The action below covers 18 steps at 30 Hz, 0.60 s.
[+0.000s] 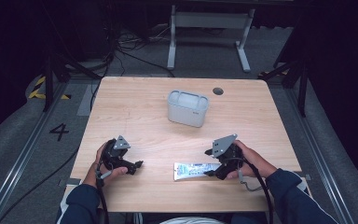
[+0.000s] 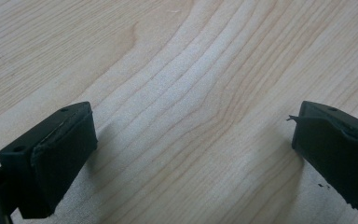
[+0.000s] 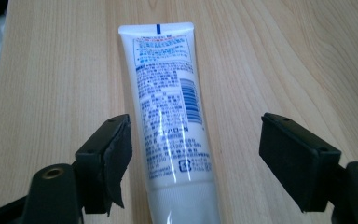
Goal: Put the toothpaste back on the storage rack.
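Note:
A white tube (image 1: 192, 170) with blue print lies flat on the wooden table (image 1: 135, 107) near its front edge. My right gripper (image 1: 209, 163) is at the tube's right end, open, with the tube (image 3: 170, 116) running between its two jaws and touching neither. My left gripper (image 1: 139, 164) rests low over bare wood at the front left, jaws spread wide and nothing between them (image 2: 193, 144). A grey lidded box (image 1: 188, 108) stands at the middle back of the table.
A dark round hole (image 1: 218, 91) sits in the table's back right. Beyond the table stand a white metal frame (image 1: 209, 32) and cables on the grey floor. Bare wood lies between the two grippers and around the box.

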{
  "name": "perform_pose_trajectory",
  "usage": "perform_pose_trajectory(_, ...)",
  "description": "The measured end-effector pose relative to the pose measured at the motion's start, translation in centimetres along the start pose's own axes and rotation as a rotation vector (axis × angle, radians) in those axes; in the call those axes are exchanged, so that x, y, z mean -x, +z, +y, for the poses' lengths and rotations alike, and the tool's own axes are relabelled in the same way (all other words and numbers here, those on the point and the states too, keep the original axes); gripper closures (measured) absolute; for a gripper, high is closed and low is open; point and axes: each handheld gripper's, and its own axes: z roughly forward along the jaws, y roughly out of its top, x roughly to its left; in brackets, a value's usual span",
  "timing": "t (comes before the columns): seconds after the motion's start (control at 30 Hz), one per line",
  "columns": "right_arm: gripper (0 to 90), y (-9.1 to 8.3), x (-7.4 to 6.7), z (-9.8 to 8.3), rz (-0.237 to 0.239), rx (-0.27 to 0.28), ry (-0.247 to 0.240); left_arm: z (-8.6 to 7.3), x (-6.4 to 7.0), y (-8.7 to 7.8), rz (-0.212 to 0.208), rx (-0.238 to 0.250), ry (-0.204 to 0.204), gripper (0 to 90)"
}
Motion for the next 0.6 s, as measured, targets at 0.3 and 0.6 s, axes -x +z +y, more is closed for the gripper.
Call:
perform_pose_trajectory(0.3, 28.1, 1.9, -0.1, 2.2, 0.043, -0.056, -0.041, 0.0, 0.0, 0.0, 0.001, 0.000, 0.001, 0.2)
perform_pose_trajectory(0.6, 29.6, 4.0, -0.4, 4.1, 0.089, -0.157, -0.086, 0.0, 0.0, 0.0, 0.000, 0.001, 0.001, 0.2)
